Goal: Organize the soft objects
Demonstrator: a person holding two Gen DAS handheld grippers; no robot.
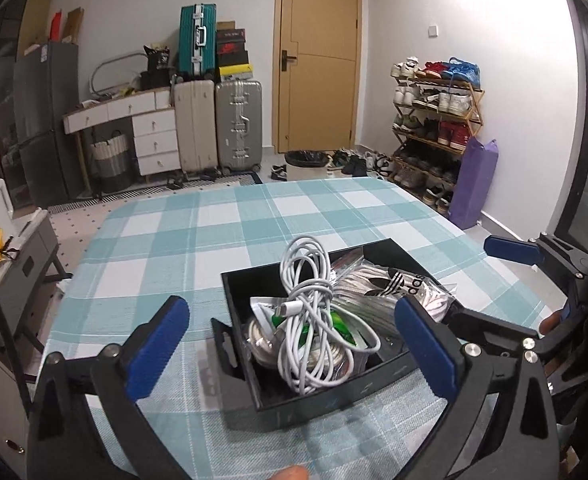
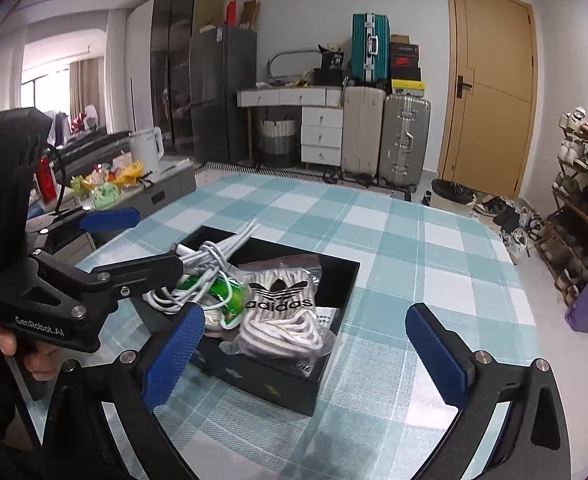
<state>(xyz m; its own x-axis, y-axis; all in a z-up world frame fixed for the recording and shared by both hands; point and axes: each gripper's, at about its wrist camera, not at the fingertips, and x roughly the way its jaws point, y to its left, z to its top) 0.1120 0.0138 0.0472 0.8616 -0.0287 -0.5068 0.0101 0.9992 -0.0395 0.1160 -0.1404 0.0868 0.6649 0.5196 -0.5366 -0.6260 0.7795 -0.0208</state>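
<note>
Left wrist view shows the left claw (image 1: 294,344) wide open and empty above the black box (image 1: 313,408), where the white cable (image 1: 309,320) sits gathered; the right claw (image 2: 305,348) also gapes empty.

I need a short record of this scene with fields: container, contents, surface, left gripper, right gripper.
container: black box, open top
contents: white cable bundle, bagged white laces with an adidas label, green-printed packet
surface: table with checked teal cloth
left gripper: open, holding nothing, box in front of it
right gripper: open, holding nothing
</note>
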